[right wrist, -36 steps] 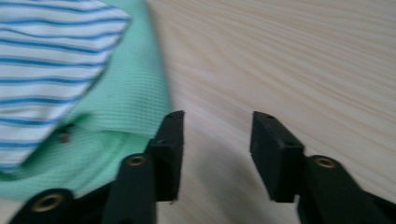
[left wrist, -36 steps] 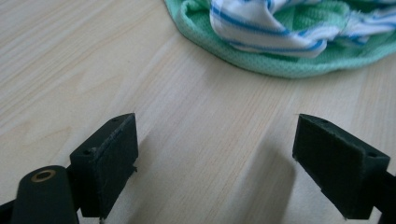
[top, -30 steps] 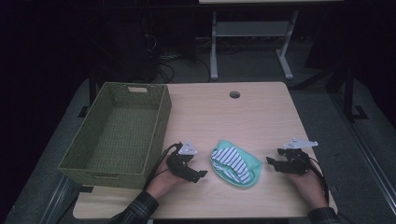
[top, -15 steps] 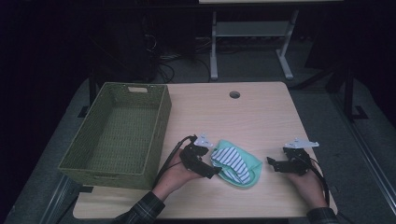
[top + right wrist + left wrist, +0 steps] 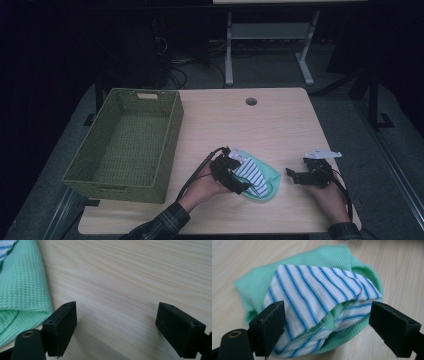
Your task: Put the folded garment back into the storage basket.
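A green waffle cloth [image 5: 269, 179] lies bunched on the table with a white, blue-striped cloth [image 5: 251, 172] folded into it. My left gripper [image 5: 239, 176] reaches over the bundle's left side. In the left gripper view its jaws stand open around the striped cloth [image 5: 317, 300], the green cloth [image 5: 322, 257] showing behind. The left pad [image 5: 270, 327] is at the fabric and the right pad [image 5: 392, 327] stands a little apart. My right gripper [image 5: 296, 176] rests to the right of the bundle. Its jaws have just been opening and stand open over bare wood [image 5: 115, 327], the green cloth's edge [image 5: 22, 290] to their left.
A green woven basket [image 5: 125, 145] stands on the left of the wooden table [image 5: 260, 120]. A round cable hole [image 5: 251, 101] is near the table's far edge. A white desk frame [image 5: 270, 35] stands on the floor beyond.
My left gripper has moved right from beside the basket onto the cloth bundle. The right hand has stayed where it was.
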{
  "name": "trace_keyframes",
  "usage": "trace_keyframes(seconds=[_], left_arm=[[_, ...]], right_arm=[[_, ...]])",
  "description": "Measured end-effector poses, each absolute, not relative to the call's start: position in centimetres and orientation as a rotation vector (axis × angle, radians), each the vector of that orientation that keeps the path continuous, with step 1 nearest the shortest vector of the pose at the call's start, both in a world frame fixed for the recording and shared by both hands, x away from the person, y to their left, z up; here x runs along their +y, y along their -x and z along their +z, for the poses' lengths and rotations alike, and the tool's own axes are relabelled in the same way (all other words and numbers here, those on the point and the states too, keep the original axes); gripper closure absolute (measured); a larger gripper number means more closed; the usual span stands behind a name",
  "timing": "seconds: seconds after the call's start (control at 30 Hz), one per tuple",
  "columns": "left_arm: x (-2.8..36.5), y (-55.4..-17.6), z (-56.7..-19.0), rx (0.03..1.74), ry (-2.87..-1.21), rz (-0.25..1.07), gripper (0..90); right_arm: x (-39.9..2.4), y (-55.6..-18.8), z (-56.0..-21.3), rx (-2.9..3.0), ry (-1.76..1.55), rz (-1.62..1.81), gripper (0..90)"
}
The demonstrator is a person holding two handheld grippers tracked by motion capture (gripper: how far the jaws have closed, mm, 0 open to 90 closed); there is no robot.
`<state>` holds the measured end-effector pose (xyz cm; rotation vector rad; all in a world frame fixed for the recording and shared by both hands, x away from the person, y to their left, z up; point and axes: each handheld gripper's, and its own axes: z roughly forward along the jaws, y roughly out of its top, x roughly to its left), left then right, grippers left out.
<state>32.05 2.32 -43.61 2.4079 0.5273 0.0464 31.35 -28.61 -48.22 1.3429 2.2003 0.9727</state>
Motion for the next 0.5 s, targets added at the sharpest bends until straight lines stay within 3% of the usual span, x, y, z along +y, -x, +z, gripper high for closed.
trace_keyframes(seconds=[0.5], left_arm=[[1.4,-31.6,-45.7,0.463,-2.517,0.061,13.7]], right_arm=[[-28.6,-31.3,-48.2,2.196,-1.349,0.972,17.1]])
